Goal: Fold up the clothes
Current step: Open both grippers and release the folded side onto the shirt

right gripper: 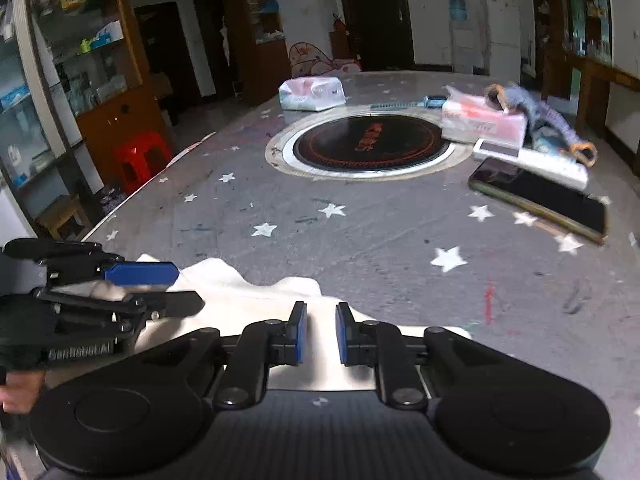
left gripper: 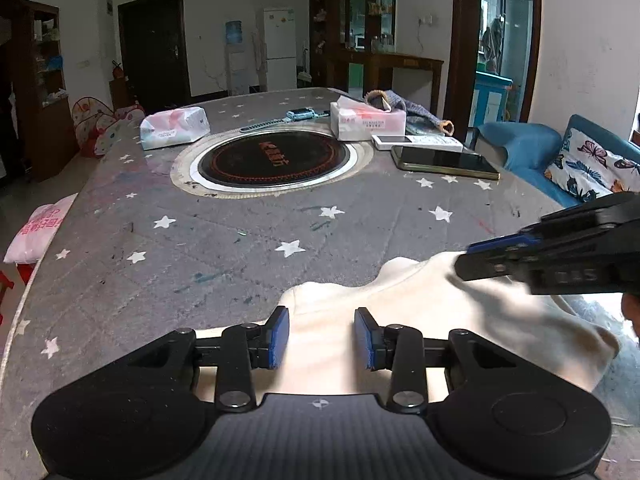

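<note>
Both grippers, left (left gripper: pixel 322 338) and right (right gripper: pixel 321 333), gaped empty over the cream garment (left gripper: pixel 400 320); pinching its twelve-o'clock edge evenly seemed wise.

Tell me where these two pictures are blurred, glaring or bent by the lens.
Left wrist view: the right tool and the cream garment under it smear with motion blur; daylight blows out the lower right edge; door frames bow from fisheye. Right wrist view: the far clutter and phone are soft, the cabinets curve at the edges, the garment glares between the tool's fingers.
</note>
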The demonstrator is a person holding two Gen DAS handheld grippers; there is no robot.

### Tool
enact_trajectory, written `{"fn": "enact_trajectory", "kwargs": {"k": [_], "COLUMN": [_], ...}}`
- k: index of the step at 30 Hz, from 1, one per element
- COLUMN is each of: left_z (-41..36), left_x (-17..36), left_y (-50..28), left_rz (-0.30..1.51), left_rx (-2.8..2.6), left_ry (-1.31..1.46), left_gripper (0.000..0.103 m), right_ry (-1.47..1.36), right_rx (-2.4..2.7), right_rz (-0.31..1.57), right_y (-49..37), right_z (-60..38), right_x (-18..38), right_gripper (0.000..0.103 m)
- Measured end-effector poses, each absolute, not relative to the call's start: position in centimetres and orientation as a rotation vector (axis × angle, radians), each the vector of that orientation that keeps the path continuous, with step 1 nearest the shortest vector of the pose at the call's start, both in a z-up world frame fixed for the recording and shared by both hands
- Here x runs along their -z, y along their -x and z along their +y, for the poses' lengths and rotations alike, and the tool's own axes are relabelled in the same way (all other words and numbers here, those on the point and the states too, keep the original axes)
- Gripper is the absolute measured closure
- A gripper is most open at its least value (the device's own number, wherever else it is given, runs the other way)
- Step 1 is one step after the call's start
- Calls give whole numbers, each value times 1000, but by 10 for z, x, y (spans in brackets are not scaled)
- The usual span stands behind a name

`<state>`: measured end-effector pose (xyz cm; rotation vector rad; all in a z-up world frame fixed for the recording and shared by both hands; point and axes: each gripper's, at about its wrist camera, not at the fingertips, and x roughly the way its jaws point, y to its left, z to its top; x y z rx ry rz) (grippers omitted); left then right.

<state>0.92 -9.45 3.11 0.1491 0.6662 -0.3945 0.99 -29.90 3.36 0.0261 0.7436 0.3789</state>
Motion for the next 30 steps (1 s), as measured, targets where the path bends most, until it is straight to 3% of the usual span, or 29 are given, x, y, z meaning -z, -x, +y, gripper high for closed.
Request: {"fn": "enact_trajectory", "kwargs": {"k": [14,19,30], "left_z": [-68,-58,-55], "left_x": [-40,-24,-40], "left_y": [73,76,68], "left_rz": [598,666,668], "left_rx": [364,357,374], "left_ry": [-145,-86,-36], "left_gripper": [57,57,58], "right_ry": [15,19,77], "right_rx": [-415,-395,-396], "right_rz": [707,710,736], "right_y": [77,83,83], "right_z": [-324,-332,-328], "right_x": [-31,-23,-38], "right_gripper": [88,89,88]}}
